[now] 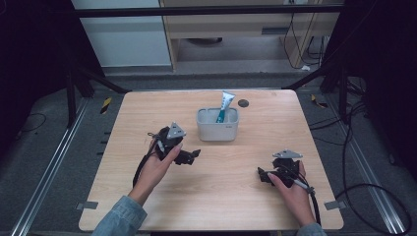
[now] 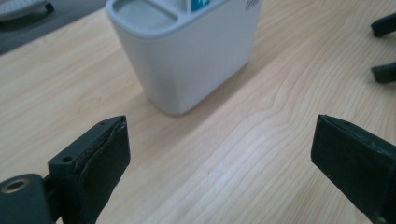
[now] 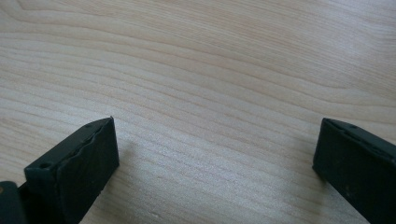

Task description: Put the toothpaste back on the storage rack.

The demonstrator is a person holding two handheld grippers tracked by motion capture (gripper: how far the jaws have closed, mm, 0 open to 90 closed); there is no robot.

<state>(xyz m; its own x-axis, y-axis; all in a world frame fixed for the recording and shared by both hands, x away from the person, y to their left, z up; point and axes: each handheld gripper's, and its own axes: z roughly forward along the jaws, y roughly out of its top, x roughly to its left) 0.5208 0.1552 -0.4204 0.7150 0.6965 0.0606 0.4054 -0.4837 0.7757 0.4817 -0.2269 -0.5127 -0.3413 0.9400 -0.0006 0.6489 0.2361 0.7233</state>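
Observation:
A white holder (image 1: 218, 125) with compartments stands at the middle back of the wooden table (image 1: 211, 196); a blue and white tube (image 1: 224, 104) sticks up out of it. My left gripper (image 1: 194, 155) lies low on the table, left and in front of the holder, jaws open and empty. In the left gripper view the holder (image 2: 187, 56) stands just beyond the spread jaws of my left gripper (image 2: 219, 154). My right gripper (image 1: 260, 175) rests at the front right, open, with bare wood between the jaws of my right gripper (image 3: 215, 158). Its fingertips (image 2: 385, 46) show far off.
A small dark round disc (image 1: 243, 103) lies on the table behind the holder to the right. Cables (image 1: 364, 187) trail on the floor at the right. Metal rails (image 1: 49, 162) run along both sides of the table.

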